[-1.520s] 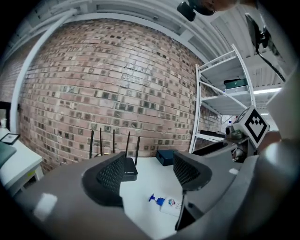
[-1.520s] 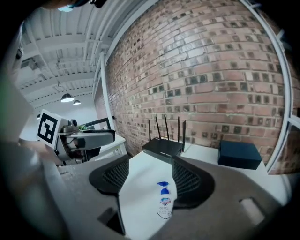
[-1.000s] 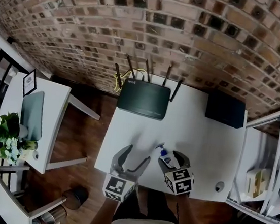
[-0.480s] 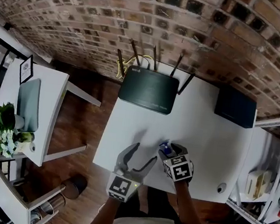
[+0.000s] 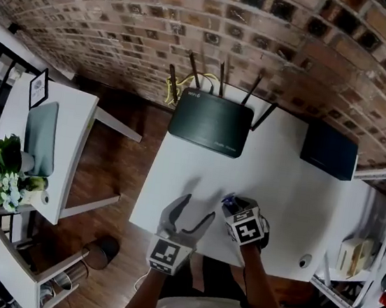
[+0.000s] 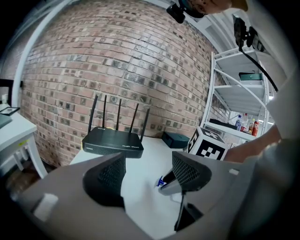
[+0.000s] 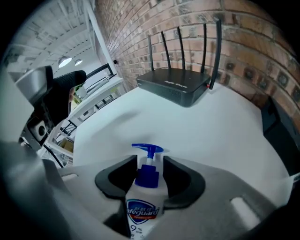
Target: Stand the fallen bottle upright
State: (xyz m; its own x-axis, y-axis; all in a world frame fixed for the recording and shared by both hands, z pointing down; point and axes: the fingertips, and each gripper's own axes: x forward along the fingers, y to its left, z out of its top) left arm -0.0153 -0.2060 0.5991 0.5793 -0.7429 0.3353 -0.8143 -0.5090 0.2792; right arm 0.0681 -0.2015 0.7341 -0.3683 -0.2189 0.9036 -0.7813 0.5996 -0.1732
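Right tongs [image 7: 149, 171] are closing on the bottle [image 7: 144, 208]. Both pads sit against its shoulder, either side of the blue pump collar, so I read the grip as on or as good as on. The bottle runs lengthwise between the jaws, label towards the tongs' body, with the pump head sticking out just past the tips. From the head view these tongs come steeply down on it. It looks to be lying on the white table [image 5: 283, 169], pump end pointing away from the person. I can't see the base; the tongs cover it.

Left tongs [image 6: 150, 171] are partly open with nothing between the pads, only bare tabletop. They sit just beside the right tongs, on their left, tips aimed roughly level. The blue pump tip shows just beyond their right pad, not touching.

Further out, well ahead of both tongs, a black router [image 5: 210, 122] with raised aerials sits at the far table edge. A dark box [image 5: 329, 150] sits ahead and off to the right. A brick wall [image 5: 280, 27] is behind both.

Status, my read:
- Reach: done.
- Grasp: landing now.
- Lift, tilt and set-down on the base: not done, bottle not upright yet.
- Release: still to come.

The grip is high, near the neck. I expect the heavy end to swing down when lifted, which helps. Left tongs are free to steady the bottle if it wobbles.
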